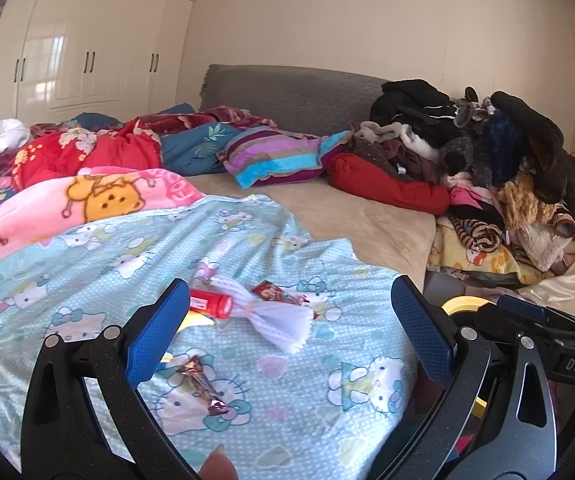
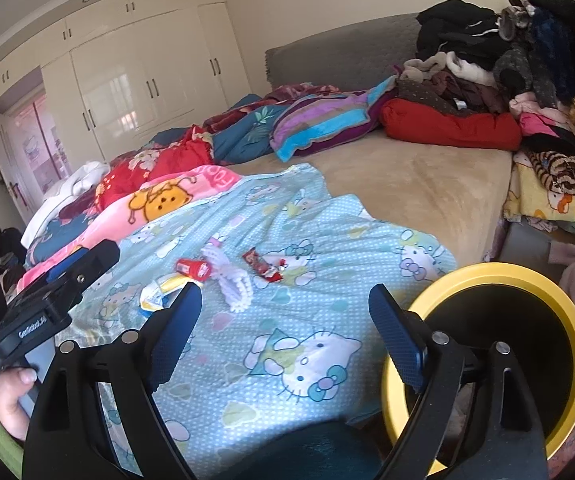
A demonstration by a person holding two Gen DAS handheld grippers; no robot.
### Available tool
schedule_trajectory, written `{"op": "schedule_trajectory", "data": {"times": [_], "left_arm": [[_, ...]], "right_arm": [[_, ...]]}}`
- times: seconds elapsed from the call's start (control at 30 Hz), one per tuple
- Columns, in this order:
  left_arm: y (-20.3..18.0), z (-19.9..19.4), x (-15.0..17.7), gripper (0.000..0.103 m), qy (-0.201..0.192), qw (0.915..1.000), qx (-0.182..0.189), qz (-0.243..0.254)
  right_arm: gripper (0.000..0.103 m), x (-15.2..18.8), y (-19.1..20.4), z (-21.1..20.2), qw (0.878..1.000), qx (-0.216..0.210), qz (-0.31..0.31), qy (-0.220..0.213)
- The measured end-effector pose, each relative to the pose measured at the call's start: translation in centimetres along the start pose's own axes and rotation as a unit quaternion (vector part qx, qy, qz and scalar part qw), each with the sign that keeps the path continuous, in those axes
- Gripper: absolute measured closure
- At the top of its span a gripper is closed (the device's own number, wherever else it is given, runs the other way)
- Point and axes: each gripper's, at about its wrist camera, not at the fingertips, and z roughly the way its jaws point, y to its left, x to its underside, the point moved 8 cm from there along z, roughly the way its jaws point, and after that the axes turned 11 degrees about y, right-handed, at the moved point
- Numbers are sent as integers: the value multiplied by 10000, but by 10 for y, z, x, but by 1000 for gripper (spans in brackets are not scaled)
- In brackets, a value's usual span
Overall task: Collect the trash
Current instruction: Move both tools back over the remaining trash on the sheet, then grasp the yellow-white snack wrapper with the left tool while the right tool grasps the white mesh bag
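Trash lies on a light blue cartoon-cat blanket point(image 1: 99, 264) on the bed: a small red bottle point(image 1: 211, 304), a white foam net point(image 1: 275, 322), a red snack wrapper point(image 1: 275, 293), a yellow-white wrapper point(image 1: 196, 322) and a shiny twisted candy wrapper point(image 1: 204, 386). My left gripper point(image 1: 291, 330) hovers open just short of them, nothing between its blue pads. The right wrist view shows the bottle point(image 2: 193, 269), net point(image 2: 229, 282), red wrapper point(image 2: 262, 266) and yellow-white wrapper point(image 2: 159, 291) beyond my open, empty right gripper point(image 2: 289, 330). A yellow-rimmed black bin point(image 2: 487, 276) stands at the bed's corner.
A heap of clothes point(image 1: 487, 152) fills the bed's right side by the grey headboard point(image 1: 287, 92). Quilts and a striped pillow point(image 1: 275, 156) lie further back, with a pink cartoon blanket point(image 1: 87, 200) on the left. White wardrobes point(image 1: 87, 52) line the far wall.
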Motion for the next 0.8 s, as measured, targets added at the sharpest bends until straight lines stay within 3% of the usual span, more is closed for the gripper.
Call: {"op": "schedule_trajectory", "data": {"times": [0.43,0.8], "left_arm": [[50,8,8,10,123,9991,-173,-378],[101,20,24,10,326,9957,-320,-806]], "right_arm": [[20,-4,41,31,9988,-215,-410,181],[20,-6,48,64,9981,-196,-448,375]]}}
